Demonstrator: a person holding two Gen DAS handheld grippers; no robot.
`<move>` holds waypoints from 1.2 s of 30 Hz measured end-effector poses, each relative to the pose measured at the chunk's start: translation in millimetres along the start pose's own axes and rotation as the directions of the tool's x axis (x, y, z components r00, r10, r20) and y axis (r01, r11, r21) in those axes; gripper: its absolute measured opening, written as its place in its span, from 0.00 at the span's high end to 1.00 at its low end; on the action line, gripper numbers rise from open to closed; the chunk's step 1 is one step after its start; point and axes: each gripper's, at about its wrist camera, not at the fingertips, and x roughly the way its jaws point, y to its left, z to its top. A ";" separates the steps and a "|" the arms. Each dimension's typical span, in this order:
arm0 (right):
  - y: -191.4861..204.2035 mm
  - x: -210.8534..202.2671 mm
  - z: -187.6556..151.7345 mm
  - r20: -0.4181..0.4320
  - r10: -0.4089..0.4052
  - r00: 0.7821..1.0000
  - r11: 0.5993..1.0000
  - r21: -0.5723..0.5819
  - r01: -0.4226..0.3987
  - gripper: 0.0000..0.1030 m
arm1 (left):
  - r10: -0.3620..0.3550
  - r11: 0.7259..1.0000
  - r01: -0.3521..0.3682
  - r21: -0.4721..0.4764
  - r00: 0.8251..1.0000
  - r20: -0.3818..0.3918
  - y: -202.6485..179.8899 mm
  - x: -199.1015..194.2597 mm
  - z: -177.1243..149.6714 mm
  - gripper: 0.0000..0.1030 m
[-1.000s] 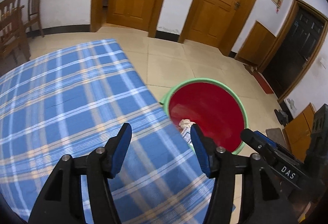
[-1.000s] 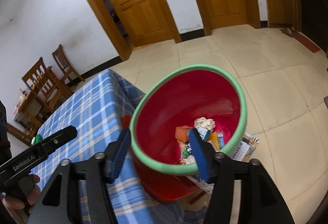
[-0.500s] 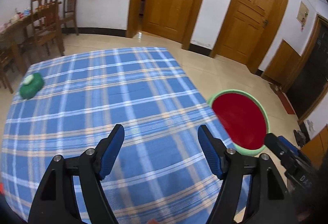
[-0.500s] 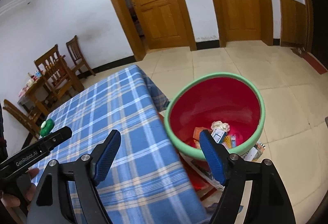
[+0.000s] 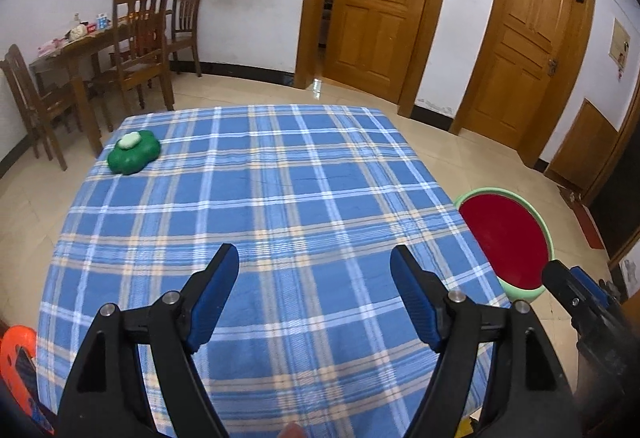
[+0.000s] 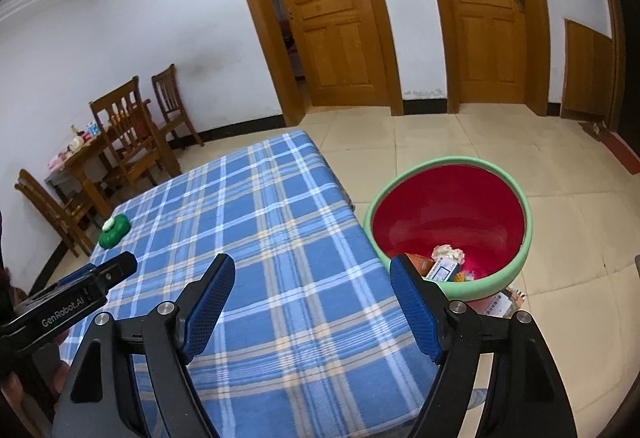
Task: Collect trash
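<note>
A red bin with a green rim stands on the floor by the table's right edge and holds several scraps of trash; it also shows in the left wrist view. A green flower-shaped object with a white piece on top lies at the table's far left corner, also in the right wrist view. My left gripper is open and empty above the near part of the blue plaid tablecloth. My right gripper is open and empty above the table's right side, near the bin.
Wooden chairs and a cluttered dining table stand at the back left. Two wooden doors line the far wall. An orange object shows at the left wrist view's lower left edge. Tiled floor surrounds the table.
Both grippers have pulled back and risen away from the bin. The left one has swung left, so the whole table and the green object come into its view. Both stay open.
</note>
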 end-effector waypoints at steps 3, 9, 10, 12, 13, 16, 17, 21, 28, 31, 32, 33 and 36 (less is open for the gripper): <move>6.6 -4.4 -0.9 0.008 0.003 1.000 1.000 -0.011 -0.003 0.22 | 0.008 1.000 -0.007 -0.007 1.000 0.011 4.1 -5.1 -1.5 0.25; 11.9 -7.4 -1.6 0.016 0.000 1.000 1.000 -0.021 0.000 0.22 | 0.020 1.000 -0.020 -0.012 0.999 0.030 8.3 -12.3 -1.5 0.25; 12.2 -7.4 -1.7 0.015 0.000 1.000 1.000 -0.021 0.000 0.22 | 0.020 1.000 -0.020 -0.013 0.999 0.032 8.6 -13.0 -1.7 0.25; 13.2 -8.2 -2.5 0.015 0.000 1.000 1.000 -0.021 0.000 0.22 | 0.023 1.000 -0.022 -0.014 0.999 0.035 8.9 -14.4 -1.9 0.25; 12.8 -8.1 -2.6 0.015 0.001 1.000 1.000 -0.021 -0.001 0.22 | 0.024 1.000 -0.024 -0.014 0.999 0.036 9.0 -14.8 -1.9 0.25; 12.9 -8.1 -2.7 0.015 0.000 1.000 1.000 -0.021 0.000 0.22 | 0.026 1.000 -0.026 -0.016 0.999 0.039 9.5 -15.5 -1.7 0.25; 12.8 -8.1 -2.7 0.015 0.000 1.000 1.000 -0.021 0.000 0.22 | 0.026 1.000 -0.025 -0.016 0.999 0.039 9.6 -15.4 -1.6 0.25; 13.8 -8.2 -2.9 0.014 -0.002 1.000 1.000 -0.022 0.002 0.22 | 0.026 1.000 -0.025 -0.018 0.999 0.043 9.9 -16.3 -1.6 0.25; 16.0 -9.5 -4.8 0.011 -0.008 1.000 1.000 -0.021 0.008 0.22 | 0.028 1.000 -0.027 -0.010 0.999 0.046 7.3 -18.0 0.1 0.25; 15.7 -9.6 -4.5 0.011 -0.007 1.000 1.000 -0.021 0.008 0.22 | 0.027 1.000 -0.026 -0.005 0.999 0.048 5.9 -19.6 1.3 0.25; 15.8 -9.7 -4.5 0.011 -0.007 1.000 1.000 -0.022 0.007 0.22 | 0.026 1.000 -0.026 -0.004 0.999 0.048 5.1 -20.2 1.6 0.25; 16.3 -10.0 -4.6 0.012 -0.007 1.000 1.000 -0.023 0.007 0.22 | 0.025 1.000 -0.025 -0.003 0.998 0.049 4.8 -21.0 1.4 0.25; 16.4 -10.6 -4.8 0.013 -0.009 1.000 1.000 -0.025 0.009 0.22 | 0.025 1.000 -0.025 -0.002 0.998 0.051 4.2 -22.1 1.2 0.25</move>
